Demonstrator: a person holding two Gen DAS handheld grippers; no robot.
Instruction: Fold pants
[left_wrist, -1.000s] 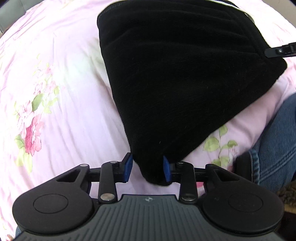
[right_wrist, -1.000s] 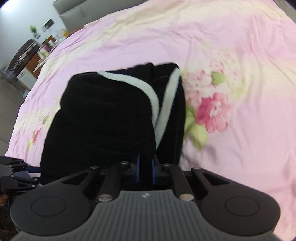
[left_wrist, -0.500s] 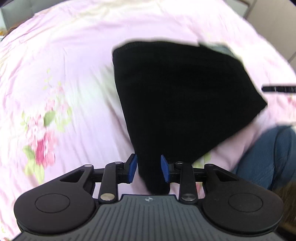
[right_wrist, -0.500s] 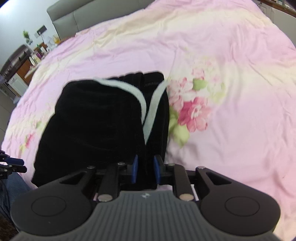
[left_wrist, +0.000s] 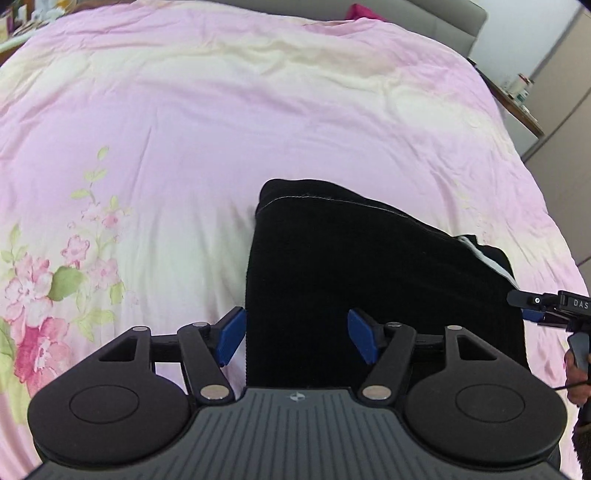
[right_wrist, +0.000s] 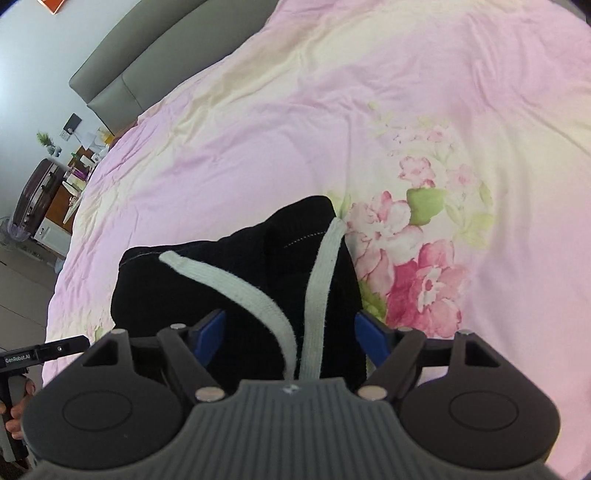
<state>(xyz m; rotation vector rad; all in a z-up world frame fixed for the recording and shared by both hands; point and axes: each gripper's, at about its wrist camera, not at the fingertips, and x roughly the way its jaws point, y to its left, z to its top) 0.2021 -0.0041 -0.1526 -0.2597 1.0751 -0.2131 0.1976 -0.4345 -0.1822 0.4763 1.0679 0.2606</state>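
Black pants (left_wrist: 369, 280), folded into a compact bundle, are seen lying on the pink floral bedspread (left_wrist: 184, 129) at its near edge. Two pale stripes (right_wrist: 317, 288) are shown only in the right wrist view; the left view gives mostly plain black cloth. The long axis cannot be told. Left tool (left_wrist: 297, 338) and right tool (right_wrist: 291, 338) are spread wide, with the cloth between the jaws but not pinched.
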